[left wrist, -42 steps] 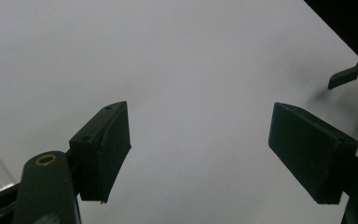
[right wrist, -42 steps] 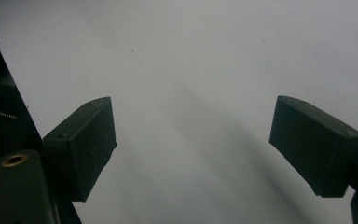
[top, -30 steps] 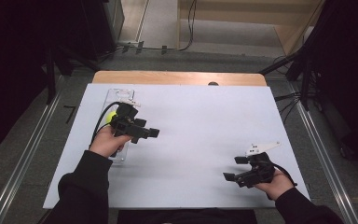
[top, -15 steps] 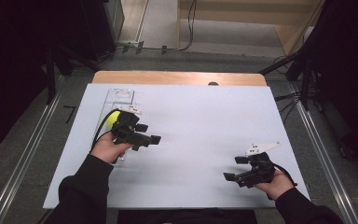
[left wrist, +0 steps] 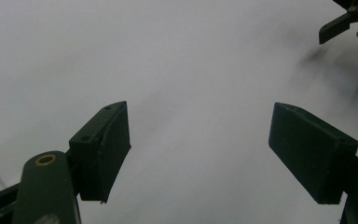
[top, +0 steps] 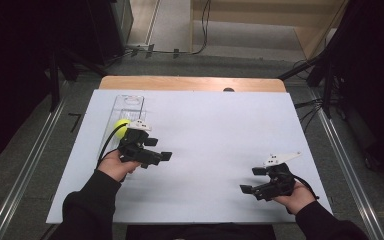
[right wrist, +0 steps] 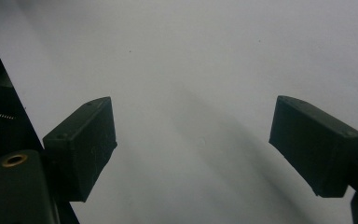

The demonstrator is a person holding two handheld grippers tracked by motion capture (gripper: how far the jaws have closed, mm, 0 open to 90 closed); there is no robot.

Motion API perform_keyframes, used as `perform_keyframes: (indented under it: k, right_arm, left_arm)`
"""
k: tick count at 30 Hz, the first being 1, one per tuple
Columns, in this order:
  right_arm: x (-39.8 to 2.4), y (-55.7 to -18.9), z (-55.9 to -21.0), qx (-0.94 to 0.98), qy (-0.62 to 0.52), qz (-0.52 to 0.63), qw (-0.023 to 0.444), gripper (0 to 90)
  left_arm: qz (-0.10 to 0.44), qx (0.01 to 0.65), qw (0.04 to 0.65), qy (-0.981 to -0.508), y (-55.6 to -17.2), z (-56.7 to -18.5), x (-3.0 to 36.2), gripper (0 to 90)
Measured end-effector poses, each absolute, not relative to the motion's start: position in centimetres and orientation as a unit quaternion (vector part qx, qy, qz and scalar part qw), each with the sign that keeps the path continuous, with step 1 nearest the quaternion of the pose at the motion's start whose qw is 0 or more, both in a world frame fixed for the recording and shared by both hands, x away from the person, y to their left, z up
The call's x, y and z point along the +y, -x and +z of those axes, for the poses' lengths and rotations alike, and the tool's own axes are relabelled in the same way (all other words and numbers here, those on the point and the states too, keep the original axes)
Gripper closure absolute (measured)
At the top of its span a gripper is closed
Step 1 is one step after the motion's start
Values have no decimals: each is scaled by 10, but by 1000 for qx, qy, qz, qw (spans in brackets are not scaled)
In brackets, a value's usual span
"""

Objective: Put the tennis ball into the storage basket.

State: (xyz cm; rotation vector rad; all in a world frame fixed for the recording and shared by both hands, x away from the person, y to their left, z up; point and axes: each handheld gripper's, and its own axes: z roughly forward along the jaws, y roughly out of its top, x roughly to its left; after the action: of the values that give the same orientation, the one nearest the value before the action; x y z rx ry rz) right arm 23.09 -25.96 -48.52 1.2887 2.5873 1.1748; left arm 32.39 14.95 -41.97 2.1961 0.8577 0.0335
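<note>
A: The white table (top: 220,130) takes up most of the high view, and on its far left part lies a clear tray (top: 128,107) with its long axis running from near to far

B: The yellow ball (top: 120,128) sits at the near end of that tray, and the left gripper (top: 156,156) is the closer of the two by a long way

A: Which way does the ball lie from it?

B: To the far left of the jaw tips, just beyond the gripper's body; the jaws point right across the bare table, away from the ball, so the hand would probably have to swing round to face it

A: And in the left gripper view?

B: The left gripper's two black pads stand apart with nothing but white table between them, so it is released and empty

A: The right gripper (top: 250,181)?

B: It rests at the near right, well apart from the tray, jaws aimed left; in the right gripper view its pads also stand wide with bare table between, so it is released too

A: So a reach for the ball looks like a job for the left hand (top: 111,164)

B: That seems the likelier reading, since the ball is just beside it while the right hand (top: 295,196) is across the table
</note>
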Motion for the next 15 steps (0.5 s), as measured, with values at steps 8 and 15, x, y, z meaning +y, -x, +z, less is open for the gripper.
perform_keyframes:
  k: [8,15]
  right_arm:
    - [-260,-231,-485,829,-414,377,12,125]
    - [-261,-231,-485,829,-413,378,13,125]
  left_arm:
    - [13,330,380,-864,-316,-426,153,209]
    - [6,325,386,-863,-309,-430,158,209]
